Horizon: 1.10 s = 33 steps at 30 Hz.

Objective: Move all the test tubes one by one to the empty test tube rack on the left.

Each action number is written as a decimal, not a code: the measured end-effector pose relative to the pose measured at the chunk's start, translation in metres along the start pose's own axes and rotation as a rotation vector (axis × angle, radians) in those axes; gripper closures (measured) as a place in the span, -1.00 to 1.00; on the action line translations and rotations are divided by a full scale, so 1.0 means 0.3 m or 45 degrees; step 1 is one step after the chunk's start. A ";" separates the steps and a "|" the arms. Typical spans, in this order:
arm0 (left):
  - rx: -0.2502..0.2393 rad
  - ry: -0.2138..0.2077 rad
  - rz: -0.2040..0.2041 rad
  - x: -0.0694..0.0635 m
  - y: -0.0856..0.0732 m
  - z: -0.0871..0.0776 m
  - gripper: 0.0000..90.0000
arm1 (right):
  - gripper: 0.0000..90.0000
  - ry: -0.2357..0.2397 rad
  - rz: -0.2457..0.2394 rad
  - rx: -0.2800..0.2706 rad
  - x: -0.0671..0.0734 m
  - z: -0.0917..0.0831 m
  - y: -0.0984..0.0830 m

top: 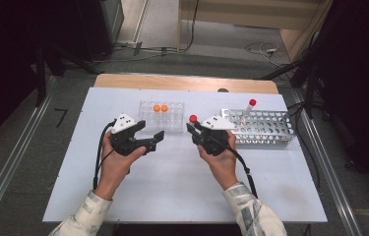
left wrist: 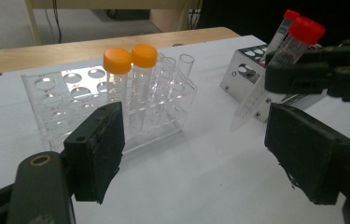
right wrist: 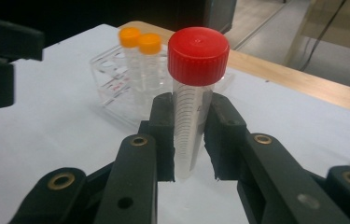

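Right gripper (right wrist: 193,140) fingers clamp the red-capped tube (right wrist: 195,88) low down; it could pivot. Left gripper (left wrist: 193,149) wide open, empty.

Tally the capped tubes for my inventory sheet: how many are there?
4. Two orange-capped tubes stand side by side in the clear rack. One red-capped tube is clamped in the right claw. Another red-capped tube leans in the metal rack.

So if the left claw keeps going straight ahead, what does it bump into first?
Probably the clear rack holding the two orange-capped tubes. It sits ahead between the open left claw jaws, though depth is hard to judge.
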<state>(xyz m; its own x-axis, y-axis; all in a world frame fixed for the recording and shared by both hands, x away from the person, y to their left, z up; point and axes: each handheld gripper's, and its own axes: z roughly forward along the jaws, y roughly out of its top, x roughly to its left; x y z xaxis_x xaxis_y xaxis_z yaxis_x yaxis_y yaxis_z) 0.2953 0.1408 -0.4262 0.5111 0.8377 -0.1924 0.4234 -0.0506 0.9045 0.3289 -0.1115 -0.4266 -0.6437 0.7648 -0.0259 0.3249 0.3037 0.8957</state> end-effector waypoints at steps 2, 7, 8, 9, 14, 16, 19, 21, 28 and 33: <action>-0.007 -0.003 -0.001 -0.002 0.000 0.000 -0.54 | 0.58 0.017 -0.017 0.006 0.024 0.013 -0.006; -0.013 -0.012 0.005 -0.007 0.001 -0.003 -0.51 | 0.58 0.056 -0.030 0.029 0.070 0.042 -0.015; -0.018 -0.015 0.005 -0.008 0.002 -0.003 -0.51 | 0.58 0.062 -0.031 0.034 0.076 0.046 -0.016; -0.021 -0.018 0.003 -0.009 0.003 -0.004 -0.50 | 0.58 0.068 -0.032 0.038 0.083 0.050 -0.016; -0.035 -0.024 0.016 -0.019 0.005 -0.006 -0.40 | 0.58 0.102 -0.034 0.060 0.124 0.074 -0.024; -0.034 -0.039 0.026 -0.024 0.005 -0.006 -0.35 | 0.58 0.114 -0.036 0.069 0.143 0.084 -0.027; -0.023 -0.052 0.046 -0.034 0.003 -0.004 -0.27 | 0.58 0.132 -0.052 0.071 0.165 0.094 -0.026; -0.033 -0.060 0.063 -0.041 0.003 -0.005 -0.17 | 0.58 0.145 -0.042 0.066 0.177 0.100 -0.025; -0.028 -0.067 0.111 -0.051 -0.001 0.002 0.09 | 0.58 0.176 -0.056 0.076 0.213 0.115 -0.025; -0.037 -0.063 0.130 -0.048 -0.006 0.005 0.33 | 0.58 0.192 -0.059 0.068 0.224 0.112 -0.018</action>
<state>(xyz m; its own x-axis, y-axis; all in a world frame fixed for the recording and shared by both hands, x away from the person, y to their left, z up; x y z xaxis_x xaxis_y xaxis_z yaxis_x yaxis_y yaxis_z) 0.2882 0.1279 -0.4255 0.5868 0.8013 -0.1166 0.3456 -0.1176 0.9310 0.3071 -0.0425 -0.4482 -0.7545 0.6562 0.0038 0.3258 0.3696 0.8702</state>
